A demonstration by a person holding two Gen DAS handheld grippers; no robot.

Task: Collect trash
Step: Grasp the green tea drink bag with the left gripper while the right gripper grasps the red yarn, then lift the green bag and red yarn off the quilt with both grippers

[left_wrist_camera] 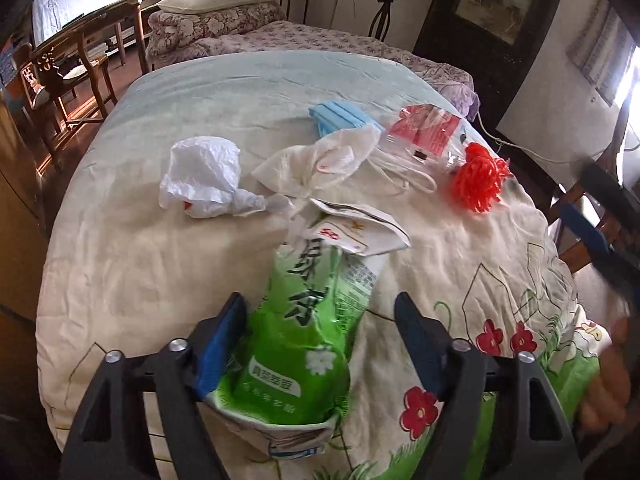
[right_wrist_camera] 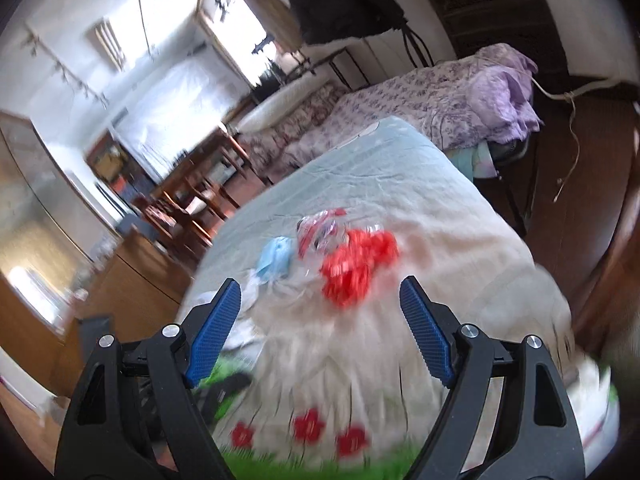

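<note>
A green printed packet [left_wrist_camera: 296, 344] lies on the quilt between the fingers of my left gripper [left_wrist_camera: 320, 300]. The left pad rests against the packet's side and the right pad stands clear of it. Beyond it lie a folded white mask [left_wrist_camera: 360, 228], a crumpled white plastic bag [left_wrist_camera: 204, 176], a cream bag [left_wrist_camera: 320, 160], blue masks [left_wrist_camera: 340, 118], a red and white wrapper [left_wrist_camera: 424, 128] and an orange-red frilly bundle [left_wrist_camera: 478, 176]. My right gripper [right_wrist_camera: 320, 282] is open and empty above the quilt. It points at the blurred orange-red bundle [right_wrist_camera: 356, 264], with the blue masks [right_wrist_camera: 274, 260] to its left.
The trash lies on a bed with a flowered quilt [left_wrist_camera: 500, 280]. A second bed with a purple floral cover [left_wrist_camera: 320, 36] stands behind it. Wooden chairs and a table [left_wrist_camera: 68, 76] are at the left. A hand [left_wrist_camera: 608, 384] shows at the right edge.
</note>
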